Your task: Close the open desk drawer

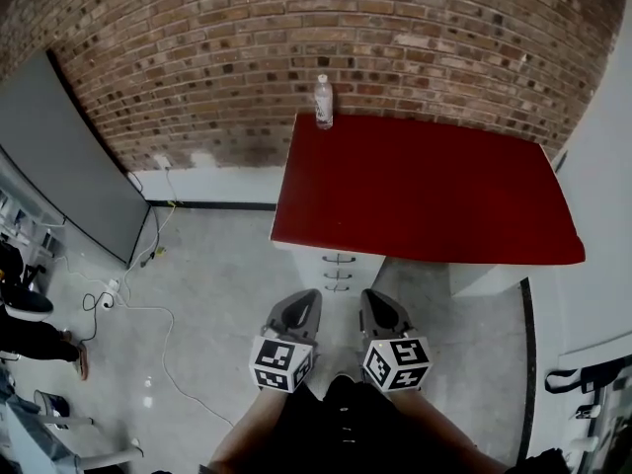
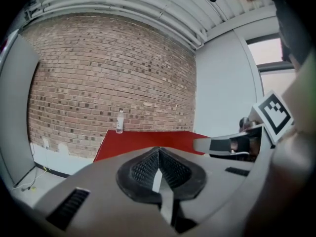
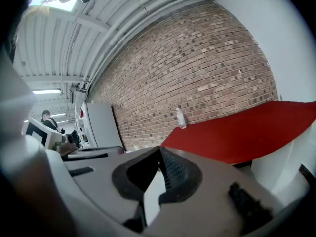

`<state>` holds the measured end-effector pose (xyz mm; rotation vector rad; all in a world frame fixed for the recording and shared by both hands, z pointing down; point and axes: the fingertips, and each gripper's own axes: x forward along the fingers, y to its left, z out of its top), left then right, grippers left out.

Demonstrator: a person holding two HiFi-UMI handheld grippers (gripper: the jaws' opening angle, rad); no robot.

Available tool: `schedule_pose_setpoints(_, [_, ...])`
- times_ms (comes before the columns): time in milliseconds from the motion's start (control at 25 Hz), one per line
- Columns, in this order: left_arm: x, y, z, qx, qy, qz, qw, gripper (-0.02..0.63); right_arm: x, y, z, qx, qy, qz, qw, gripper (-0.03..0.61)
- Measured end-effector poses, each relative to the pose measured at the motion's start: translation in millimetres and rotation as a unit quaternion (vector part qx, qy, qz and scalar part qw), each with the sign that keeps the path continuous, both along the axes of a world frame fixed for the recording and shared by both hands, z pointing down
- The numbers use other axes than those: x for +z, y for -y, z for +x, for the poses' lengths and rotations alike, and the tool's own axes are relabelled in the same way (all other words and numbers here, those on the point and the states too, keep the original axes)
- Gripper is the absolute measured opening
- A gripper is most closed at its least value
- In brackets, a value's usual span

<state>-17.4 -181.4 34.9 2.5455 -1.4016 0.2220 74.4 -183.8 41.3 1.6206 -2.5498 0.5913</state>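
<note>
A red-topped desk (image 1: 425, 186) stands against the brick wall. Under its left front sits a white drawer unit (image 1: 336, 258) with three metal handles stacked one above the other. From this steep angle I cannot tell how far any drawer stands out. My left gripper (image 1: 307, 295) and right gripper (image 1: 371, 295) hang side by side close to my body, a short way in front of the drawers and touching nothing. In the left gripper view the gripper (image 2: 159, 150) has its jaws shut with nothing between them. The right gripper view shows the same for that gripper (image 3: 159, 149).
A clear plastic bottle (image 1: 323, 102) stands at the desk's back left corner. A large grey panel (image 1: 69, 161) leans at the left, with cables (image 1: 133, 299) trailing over the floor. A white wall (image 1: 602, 225) borders the desk on the right. A person (image 1: 25, 319) is at the far left.
</note>
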Motion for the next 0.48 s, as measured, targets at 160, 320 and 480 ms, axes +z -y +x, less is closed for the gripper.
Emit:
schedule_pose_setpoints(160, [-1,-6,-5,0.012,-0.005,-0.002,0.9999,0.009,-1,-9,-10,0.004,-0.001,0.002,1.0,0.011])
schedule_pose_setpoints(320, [-2,-14,-4,0.029,-0.008,-0.005,0.9995,0.009,-2,-19,-21,-0.01,-0.01,0.009,1.0,0.011])
schedule_pose_setpoints(480, [-1,-17,0,0.029,-0.005,-0.002,0.9996,0.009,0,-30,-25,-0.023,-0.031,0.017,0.999,0.011])
